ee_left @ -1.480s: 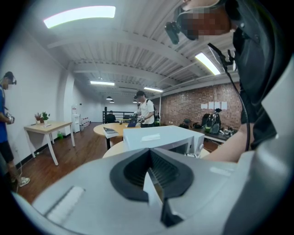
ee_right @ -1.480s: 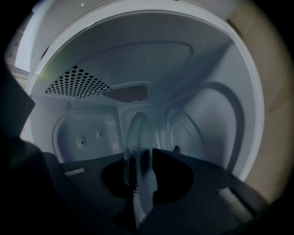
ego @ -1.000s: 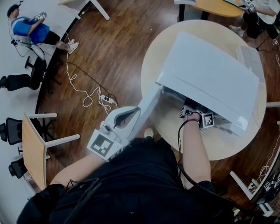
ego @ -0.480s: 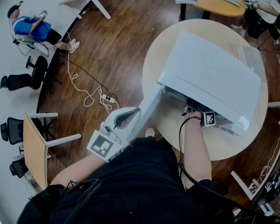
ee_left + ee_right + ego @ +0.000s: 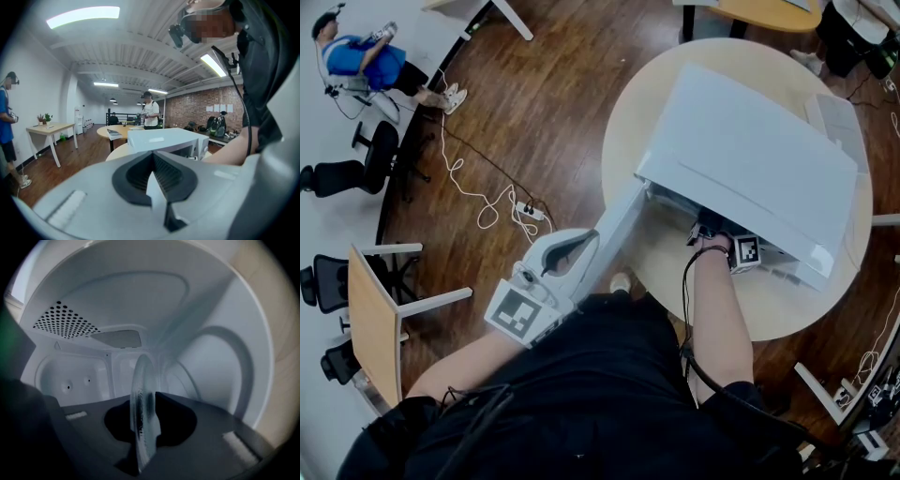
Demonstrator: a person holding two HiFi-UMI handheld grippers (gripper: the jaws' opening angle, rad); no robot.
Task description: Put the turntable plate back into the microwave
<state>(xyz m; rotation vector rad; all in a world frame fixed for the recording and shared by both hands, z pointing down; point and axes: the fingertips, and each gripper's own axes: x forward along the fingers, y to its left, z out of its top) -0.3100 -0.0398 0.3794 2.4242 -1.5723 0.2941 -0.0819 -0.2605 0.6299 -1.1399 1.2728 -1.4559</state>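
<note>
The white microwave (image 5: pixel 750 159) stands on a round wooden table (image 5: pixel 666 272) with its door (image 5: pixel 614 230) swung open toward me. My left gripper (image 5: pixel 567 258) is shut on the door's free edge, which shows as a thin white strip between the jaws (image 5: pixel 154 185). My right hand reaches into the cavity; only its marker cube (image 5: pixel 746 253) shows in the head view. Inside the white cavity (image 5: pixel 93 376), my right gripper (image 5: pixel 143 432) is shut on the rim of the clear glass turntable plate (image 5: pixel 140 390), seen edge-on. The cavity floor under the plate is hidden.
A white cable and power strip (image 5: pixel 516 211) lie on the wood floor left of the table. A small desk (image 5: pixel 373 323) and office chairs (image 5: pixel 356 159) stand at the left. One person (image 5: pixel 361 61) is far left; another (image 5: pixel 150 112) stands at a far table.
</note>
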